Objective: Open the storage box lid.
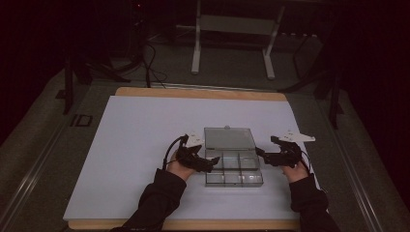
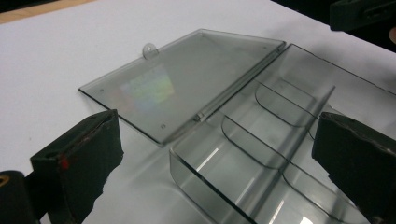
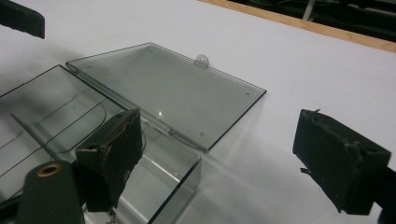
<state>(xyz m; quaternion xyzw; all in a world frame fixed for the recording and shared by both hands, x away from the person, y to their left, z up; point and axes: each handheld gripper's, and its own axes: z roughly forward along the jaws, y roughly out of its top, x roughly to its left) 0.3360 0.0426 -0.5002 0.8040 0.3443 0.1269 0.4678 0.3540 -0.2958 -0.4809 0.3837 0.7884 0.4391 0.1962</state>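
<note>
Flanking the clear compartment box lying open near the front of the white bench, lid flat behind: left tool and right tool spread, pinching nothing. Keep clear of thin dividers; withdraw level, avoiding nudging walls.

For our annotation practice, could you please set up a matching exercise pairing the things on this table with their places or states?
Things:
1. lid
2. compartment tray
3. left gripper
4. right gripper

States:
A. open, at the tray's right end
B. folded flat on the white sheet
C. empty, with dividers
D. open, at the tray's left end

Pairs: 1-B, 2-C, 3-D, 4-A
</note>
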